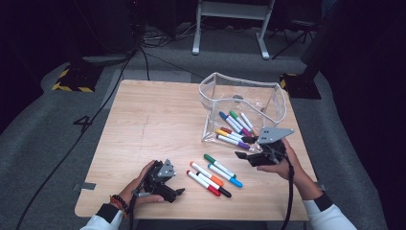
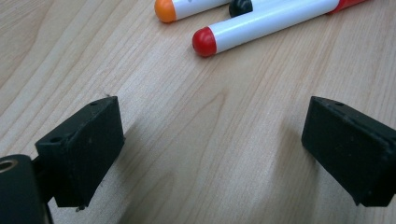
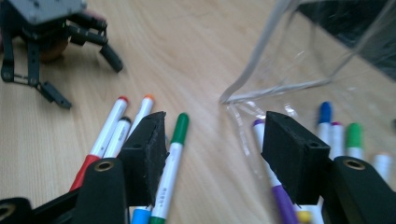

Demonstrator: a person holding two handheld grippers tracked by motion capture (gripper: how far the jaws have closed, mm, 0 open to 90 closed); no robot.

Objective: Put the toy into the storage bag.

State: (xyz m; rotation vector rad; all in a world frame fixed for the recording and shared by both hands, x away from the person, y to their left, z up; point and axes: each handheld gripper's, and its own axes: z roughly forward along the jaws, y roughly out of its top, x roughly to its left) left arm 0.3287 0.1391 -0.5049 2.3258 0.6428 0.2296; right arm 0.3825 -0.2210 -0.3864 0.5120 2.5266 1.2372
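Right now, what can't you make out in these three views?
- Right gripper view: blue marker mostly hidden behind the right gripper's near finger; cap end cut by the bottom edge.
- Right gripper view: markers in the clear pouch blurred; purple marker partly behind the other finger.
- Left gripper view: orange marker and red marker cut off by the top edge.
- High view: print on the markers too small to read.

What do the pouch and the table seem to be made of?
Pouch: likely soft clear plastic, glossy; markers show through its wrinkled wall, edges have pale trim. Table: light wood or wood-look laminate, matte; grain lines are visible.
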